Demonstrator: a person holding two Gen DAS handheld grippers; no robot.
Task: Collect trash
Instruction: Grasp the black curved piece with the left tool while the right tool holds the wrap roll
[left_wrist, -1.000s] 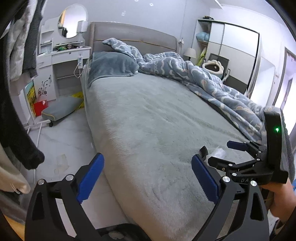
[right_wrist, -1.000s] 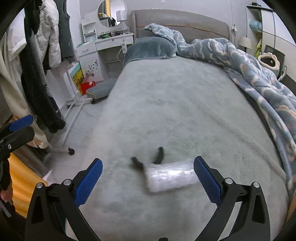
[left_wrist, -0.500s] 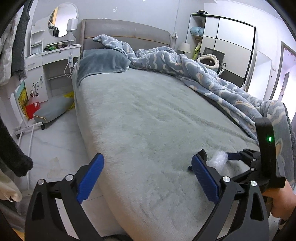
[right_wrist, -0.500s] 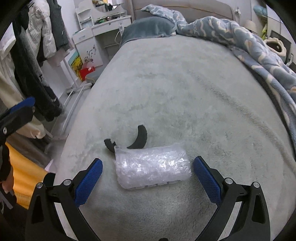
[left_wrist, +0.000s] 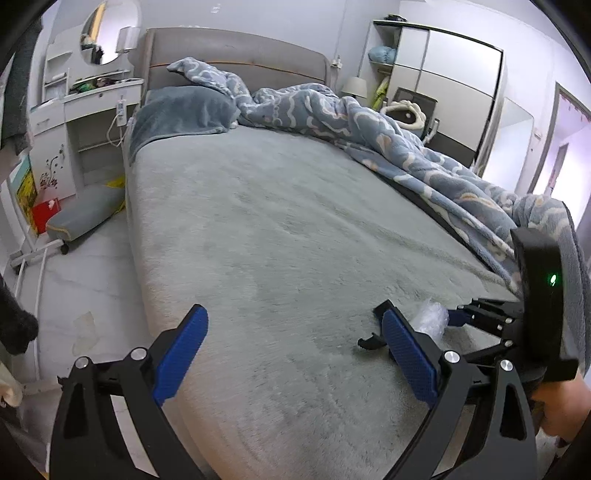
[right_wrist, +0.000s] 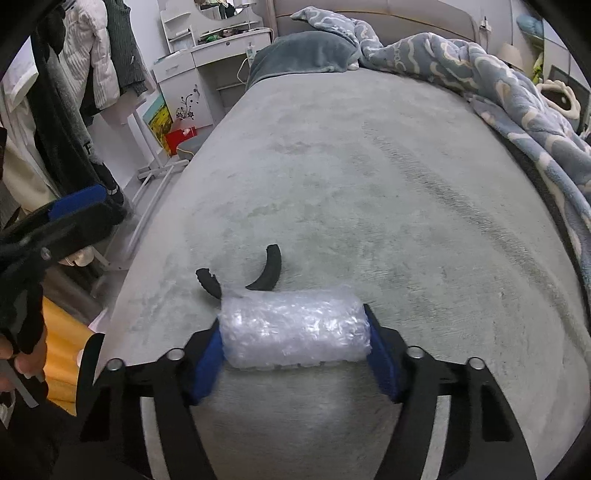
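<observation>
- Bubble-wrap roll (right_wrist: 295, 328) lies on the grey bed (right_wrist: 369, 184), near its foot edge, lengthwise between the pads of my right gripper (right_wrist: 295, 354).
- Right jaws have just been closing; both blue pads now sit against the roll's ends, so it looks clamped on the roll, which is not lifted off the bed.
- Two curved black plastic pieces (right_wrist: 267, 267) lie just behind the roll, the left one touching it or nearly so; hard to tell.
- My left gripper (left_wrist: 291, 354) hangs over the bed's foot corner, jaws wide apart, nothing between them.
- No bin or bag I can make out in either view.
- Blue patterned duvet (left_wrist: 406, 147) is bunched along the bed's far side, well apart from the roll.
- Clothes rack (right_wrist: 92, 74) stands left of the bed.
</observation>
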